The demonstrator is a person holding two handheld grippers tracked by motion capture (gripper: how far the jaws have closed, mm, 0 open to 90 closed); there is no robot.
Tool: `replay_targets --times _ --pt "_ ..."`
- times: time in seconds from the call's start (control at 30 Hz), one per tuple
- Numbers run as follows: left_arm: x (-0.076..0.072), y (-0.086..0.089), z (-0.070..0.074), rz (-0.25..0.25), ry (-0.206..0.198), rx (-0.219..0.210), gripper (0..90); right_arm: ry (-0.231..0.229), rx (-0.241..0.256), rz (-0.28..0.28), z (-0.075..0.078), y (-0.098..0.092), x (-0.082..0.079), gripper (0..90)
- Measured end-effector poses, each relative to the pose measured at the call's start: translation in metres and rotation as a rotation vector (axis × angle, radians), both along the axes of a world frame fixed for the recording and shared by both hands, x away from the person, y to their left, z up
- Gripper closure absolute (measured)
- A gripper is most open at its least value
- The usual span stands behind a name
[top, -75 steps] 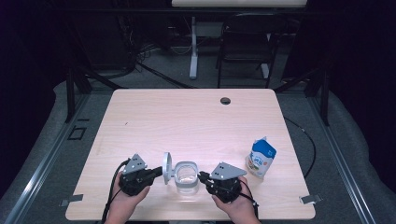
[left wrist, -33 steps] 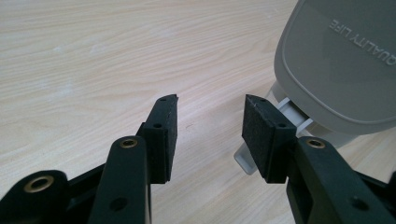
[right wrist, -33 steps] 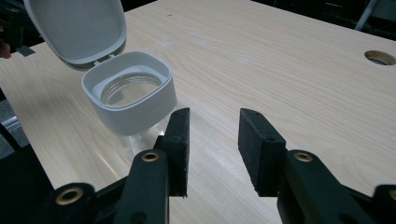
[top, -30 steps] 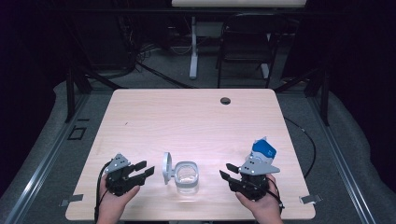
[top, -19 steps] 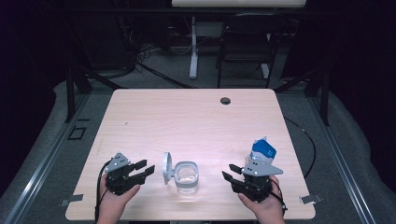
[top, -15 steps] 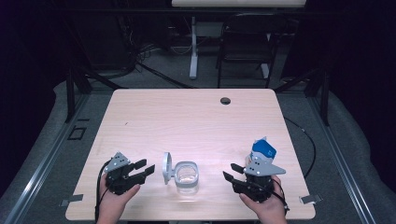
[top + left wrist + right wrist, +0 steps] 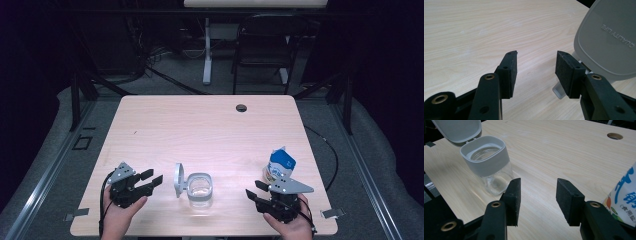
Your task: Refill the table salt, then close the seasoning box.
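Holding both grippers low over the pale wooden bench (image 7: 210, 125), I see the left gripper (image 7: 151, 179) and right gripper (image 7: 254, 191) with jaws spread, empty, flanking the clear grey-collared jar (image 7: 200, 189), its hinged lid open.

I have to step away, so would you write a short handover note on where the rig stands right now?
Left gripper: open, holding nothing, resting near the table's front left, jaws pointing at the jar's lid.
Right gripper: open, holding nothing, at the front right, just in front of the blue-and-white pouch.
Jar: clear glass with a grey collar, upright at front centre between the grippers, its hinged lid flipped open to its left.
Done: jar is open. The jar looks empty, though that is hard to tell.
Left, most likely: pick up the pouch and tip its contents into the jar, then close the lid.
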State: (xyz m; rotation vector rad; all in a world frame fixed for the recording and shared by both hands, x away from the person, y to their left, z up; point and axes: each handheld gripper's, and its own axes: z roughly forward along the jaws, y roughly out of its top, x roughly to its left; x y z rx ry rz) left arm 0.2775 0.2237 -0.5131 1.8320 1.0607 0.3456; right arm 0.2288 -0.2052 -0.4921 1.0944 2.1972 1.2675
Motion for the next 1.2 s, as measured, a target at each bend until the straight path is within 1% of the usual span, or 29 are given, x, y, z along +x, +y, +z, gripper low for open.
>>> replay_targets --times 0.07,0.1,0.13,0.2,0.27,0.4,0.53,0.57,0.67,0.7,0.87,0.9,0.93,0.97,1.07,1.1,1.17,1.2 --pt "0.0 0.0 0.0 0.0 0.003 0.0 52.4 -0.005 0.006 -0.007 -0.001 -0.002 -0.002 55.2" --pt "0.001 0.0 -0.002 -0.001 0.004 0.011 52.5 -0.003 0.001 -0.013 -0.003 -0.005 -0.004 55.1" --pt "0.001 0.0 -0.002 -0.001 0.004 0.011 52.6 -0.003 0.001 -0.013 -0.003 -0.005 -0.004 55.1" --pt "0.001 0.0 -0.002 -0.003 0.012 0.025 52.7 0.005 -0.004 -0.016 -0.006 -0.008 -0.006 55.1" --pt "0.001 -0.001 -0.002 0.0 0.01 0.022 52.7 0.018 -0.011 -0.022 -0.009 -0.013 -0.008 55.0" --pt "0.002 0.0 -0.001 0.003 0.003 0.018 52.2 0.024 -0.01 -0.029 -0.014 -0.019 -0.01 54.9" --pt "0.001 0.004 -0.003 0.017 0.003 0.017 51.8 0.032 0.002 -0.038 -0.019 -0.028 -0.013 54.9" --pt "0.0 0.005 -0.003 0.018 0.008 0.021 51.6 0.039 -0.011 -0.039 -0.019 -0.03 -0.013 54.9" --pt "0.001 0.008 -0.002 0.027 0.005 0.015 51.5 0.038 -0.012 -0.039 -0.021 -0.032 -0.014 54.9" --pt "0.002 0.009 -0.002 0.035 -0.002 0.007 51.5 0.042 -0.014 -0.049 -0.022 -0.035 -0.013 54.9" --pt "0.005 0.012 -0.001 0.033 0.002 0.004 52.3 0.056 -0.008 -0.058 -0.027 -0.041 -0.011 54.9" --pt "0.006 0.013 -0.001 0.039 0.002 0.003 52.9 0.062 -0.015 -0.062 -0.029 -0.043 -0.011 55.0" --pt "0.007 0.014 -0.001 0.038 0.002 0.003 52.9 0.062 -0.015 -0.062 -0.029 -0.043 -0.011 55.0" --pt "0.009 0.016 -0.001 0.052 0.005 0.008 52.9 0.062 -0.026 -0.063 -0.03 -0.044 -0.013 54.9" --pt "0.008 0.018 0.0 0.059 0.003 0.012 52.9 0.061 -0.033 -0.073 -0.028 -0.048 -0.015 55.0" --pt "0.007 0.02 -0.001 0.069 0.001 0.015 52.9 0.061 -0.016 -0.085 -0.027 -0.052 -0.015 56.2" --pt "0.007 0.021 -0.001 0.071 -0.001 0.017 52.9 0.066 -0.014 -0.092 -0.026 -0.054 -0.015 56.6" --pt "0.006 0.022 0.0 0.073 -0.001 0.009 52.9 0.07 -0.01 -0.104 -0.025 -0.056 -0.015 57.2"
